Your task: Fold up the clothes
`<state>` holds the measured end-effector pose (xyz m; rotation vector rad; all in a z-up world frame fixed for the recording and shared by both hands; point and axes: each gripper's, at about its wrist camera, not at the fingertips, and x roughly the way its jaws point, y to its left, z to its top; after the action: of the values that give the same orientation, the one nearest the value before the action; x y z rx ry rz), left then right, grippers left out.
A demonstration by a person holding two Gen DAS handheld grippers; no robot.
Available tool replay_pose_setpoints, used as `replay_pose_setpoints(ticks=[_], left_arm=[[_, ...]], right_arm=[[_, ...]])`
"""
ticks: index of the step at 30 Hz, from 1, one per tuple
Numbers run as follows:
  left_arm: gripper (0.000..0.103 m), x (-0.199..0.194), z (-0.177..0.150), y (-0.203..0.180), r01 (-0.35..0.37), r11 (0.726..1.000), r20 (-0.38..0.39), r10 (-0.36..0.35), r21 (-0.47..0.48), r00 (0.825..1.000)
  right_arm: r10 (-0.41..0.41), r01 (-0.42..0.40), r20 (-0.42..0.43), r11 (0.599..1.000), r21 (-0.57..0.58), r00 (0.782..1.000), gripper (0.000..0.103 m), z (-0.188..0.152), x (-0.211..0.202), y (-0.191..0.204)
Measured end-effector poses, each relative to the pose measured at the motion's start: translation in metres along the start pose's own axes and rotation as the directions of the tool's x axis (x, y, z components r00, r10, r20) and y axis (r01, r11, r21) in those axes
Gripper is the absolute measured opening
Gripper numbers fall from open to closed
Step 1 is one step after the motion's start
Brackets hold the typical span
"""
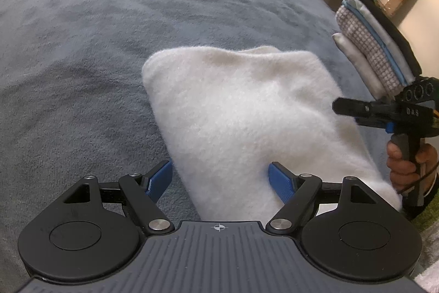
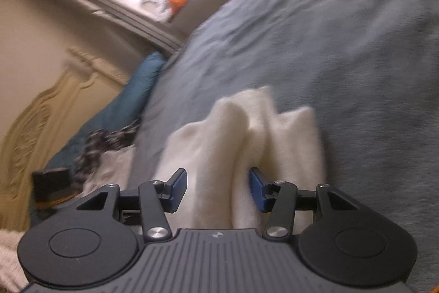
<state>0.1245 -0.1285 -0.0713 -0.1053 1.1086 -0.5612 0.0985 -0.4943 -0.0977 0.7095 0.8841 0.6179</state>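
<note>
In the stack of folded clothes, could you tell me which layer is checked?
The checked cloth, second from the bed side of the stack of folded clothes; its neighbours are plain white, blue-edged or black.

White fleece garment [image 1: 241,111]: fluffy, cream-white, folded into a thick oblong bundle with rounded edges; lies flat on the grey bed cover. Seen from the right wrist [image 2: 247,144], its layers bunch into soft ridges.

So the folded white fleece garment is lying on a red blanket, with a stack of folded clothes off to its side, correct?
Not quite: the blanket under the white fleece garment is grey-blue, not red, as the left wrist view shows plainly. The rest holds: the garment lies folded on it, and a stack of folded clothes sits off to its side.
</note>
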Motion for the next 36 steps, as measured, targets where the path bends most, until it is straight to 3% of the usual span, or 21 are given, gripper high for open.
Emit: replay_pose_setpoints(ticks=[3,11,15,20,23,26,31,34,36], left_arm=[[0.078,0.001,0.0,0.001,0.003,1.0,0.003,-0.003,-0.004,1.0],[0.077,-0.015,0.007,-0.007,-0.025,0.998,0.062,0.021,0.056,0.998],[0.077,-0.02,0.026,-0.023,0.02,0.994,0.103,-0.031,0.109,0.994],[0.077,0.009,0.058,-0.062,0.131,0.974,0.028,-0.138,0.187,0.99],[0.077,0.034,0.072,-0.084,0.169,0.964,-0.034,-0.165,0.207,0.986],[0.077,0.056,0.082,-0.094,0.191,0.965,-0.101,-0.176,0.18,0.979],[0.073,0.073,0.082,-0.106,0.073,0.981,-0.141,-0.048,0.181,0.989],[0.06,0.075,0.081,-0.113,0.007,0.976,-0.137,0.023,0.217,0.99],[0.049,0.075,0.079,-0.115,-0.017,0.974,-0.124,0.046,0.226,0.991]], right_arm=[[-0.049,0.048,-0.02,0.999,-0.012,0.999,0.053,0.0,0.006,0.001],[-0.047,0.049,-0.038,0.996,0.068,0.998,0.052,0.002,0.011,-0.009],[-0.05,0.052,-0.043,0.997,0.058,0.998,0.052,0.001,0.006,-0.008],[-0.036,0.037,-0.022,0.999,0.008,0.999,0.052,-0.011,-0.011,-0.002],[-0.03,0.032,0.021,0.994,-0.1,0.999,0.053,-0.02,-0.02,0.018],[-0.077,0.093,0.068,0.961,-0.261,0.995,0.053,-0.03,-0.022,0.047],[-0.14,0.186,0.132,0.867,-0.463,0.981,0.053,-0.053,-0.015,0.085],[-0.171,0.23,0.157,0.798,-0.557,0.973,0.053,-0.066,-0.008,0.101],[-0.179,0.238,0.158,0.781,-0.577,0.971,0.053,-0.069,-0.008,0.104]])
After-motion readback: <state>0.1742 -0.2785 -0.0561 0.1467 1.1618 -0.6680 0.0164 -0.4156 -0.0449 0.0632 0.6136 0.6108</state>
